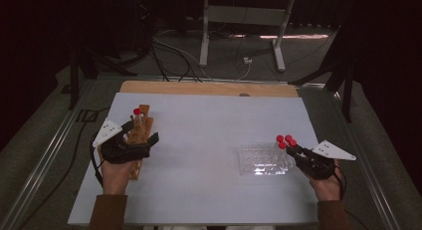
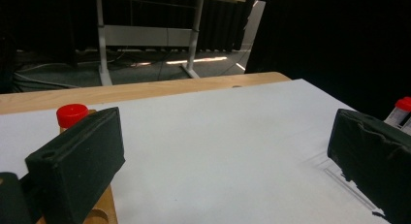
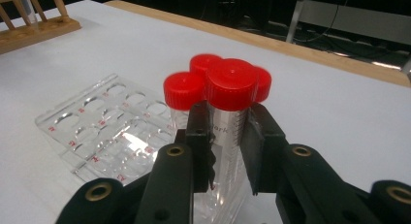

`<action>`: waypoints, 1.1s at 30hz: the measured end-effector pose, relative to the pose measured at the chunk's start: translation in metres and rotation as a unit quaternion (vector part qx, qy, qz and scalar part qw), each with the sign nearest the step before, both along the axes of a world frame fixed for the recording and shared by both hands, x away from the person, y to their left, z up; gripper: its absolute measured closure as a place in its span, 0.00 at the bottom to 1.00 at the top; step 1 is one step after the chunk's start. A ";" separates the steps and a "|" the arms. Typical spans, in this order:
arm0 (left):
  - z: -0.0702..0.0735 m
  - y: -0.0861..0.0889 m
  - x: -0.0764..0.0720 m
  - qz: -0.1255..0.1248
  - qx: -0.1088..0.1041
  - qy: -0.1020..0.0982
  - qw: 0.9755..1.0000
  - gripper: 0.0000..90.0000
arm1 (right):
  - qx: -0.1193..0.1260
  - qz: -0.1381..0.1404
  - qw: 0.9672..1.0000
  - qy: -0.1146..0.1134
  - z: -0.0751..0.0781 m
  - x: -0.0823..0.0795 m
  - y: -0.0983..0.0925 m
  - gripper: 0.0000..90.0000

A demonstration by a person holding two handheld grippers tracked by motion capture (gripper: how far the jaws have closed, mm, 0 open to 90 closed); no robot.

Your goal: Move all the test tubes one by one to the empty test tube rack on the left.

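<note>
right claw: my right gripper [image 3: 228, 151] is clamped on a clear plastic tube with a red screw cap [image 3: 231, 84]; both black jaws press its sides just under the cap.
held tube: upright, still seated in the clear acrylic rack [image 3: 104, 132], at the rack's near right corner as the high view shows it [image 1: 282, 146].
printing: some text and a graduation scale show on the tube wall between my jaws, too small to read.
neighbours: three more red-capped clear tubes [image 3: 184, 88] stand touching or just beside the held one, bunched at the same end of the rack.
acrylic rack: lies flat on the white table sheet [image 1: 209, 140], right of centre; rows of round holes with small red marks beside them, the rest of the holes unfilled.
left claw: my left gripper [image 2: 218, 156] has its jaws spread wide, nothing between them but bare sheet.
left position: sits on the wooden tube rack [image 1: 139, 135] at the left side of the table, my left hand [image 1: 115, 172] behind it.
wooden rack: holds one red-capped tube [image 2: 71, 114] upright at its far end, just behind my left jaw in the left gripper view.
spacing: the two racks are well apart, open white sheet between.
table edge: bare wood strip [image 1: 209, 88] along the far side of the sheet.
</note>
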State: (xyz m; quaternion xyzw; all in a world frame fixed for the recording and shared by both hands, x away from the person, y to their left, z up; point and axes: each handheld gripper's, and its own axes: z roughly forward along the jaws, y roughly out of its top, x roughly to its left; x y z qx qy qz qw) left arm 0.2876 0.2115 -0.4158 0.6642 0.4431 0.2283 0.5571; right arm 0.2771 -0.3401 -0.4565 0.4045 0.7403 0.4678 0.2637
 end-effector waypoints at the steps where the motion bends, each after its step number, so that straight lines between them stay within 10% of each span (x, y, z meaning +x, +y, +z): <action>1: 0.000 0.000 0.000 -0.001 -0.001 0.000 1.000 0.01 | 0.001 0.000 1.000 -0.001 0.002 0.000 0.000 0.82; 33: -0.001 -0.011 -0.002 -0.010 0.000 -0.002 1.000 0.01 | 0.009 0.024 0.999 -0.024 0.049 -0.013 0.006 0.82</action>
